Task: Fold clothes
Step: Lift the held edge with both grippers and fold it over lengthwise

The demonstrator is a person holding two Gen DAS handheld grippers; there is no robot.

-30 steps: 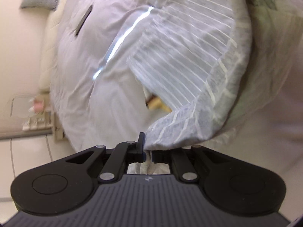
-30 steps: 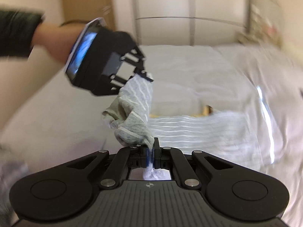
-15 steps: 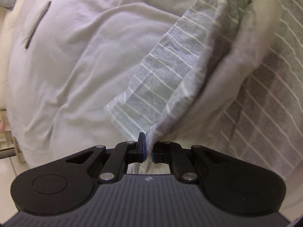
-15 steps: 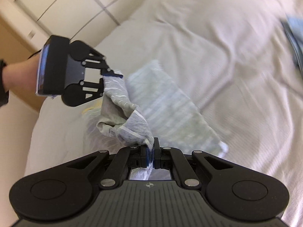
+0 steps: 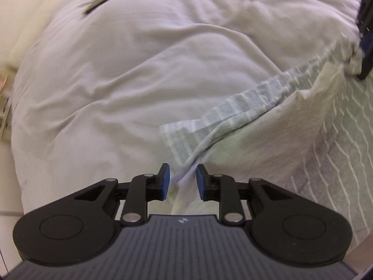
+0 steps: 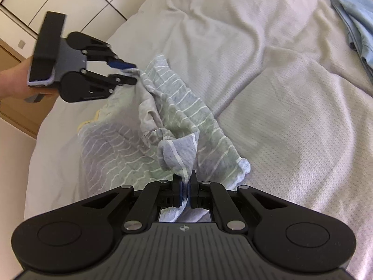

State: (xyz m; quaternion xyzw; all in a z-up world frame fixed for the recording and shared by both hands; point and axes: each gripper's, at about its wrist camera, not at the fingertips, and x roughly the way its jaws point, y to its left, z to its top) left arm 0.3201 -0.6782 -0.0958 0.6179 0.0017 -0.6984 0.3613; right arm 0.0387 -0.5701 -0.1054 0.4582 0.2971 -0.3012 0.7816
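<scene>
Now the striped garment (image 6: 177,126) stretches lengthwise between both tools. The right gripper (image 6: 185,184) clamps its near corner. The left gripper (image 5: 180,182), spread apart, merely brackets the far corner.

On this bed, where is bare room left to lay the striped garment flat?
Free: the pale bedspread between the grey-green striped garment and the folded blue clothes at the far right corner. Crowded: the near left, where the left gripper and right gripper meet the bunched garment.

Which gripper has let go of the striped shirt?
The left gripper: its jaws stand apart around the striped shirt, while the right gripper is clamped shut on it.
</scene>
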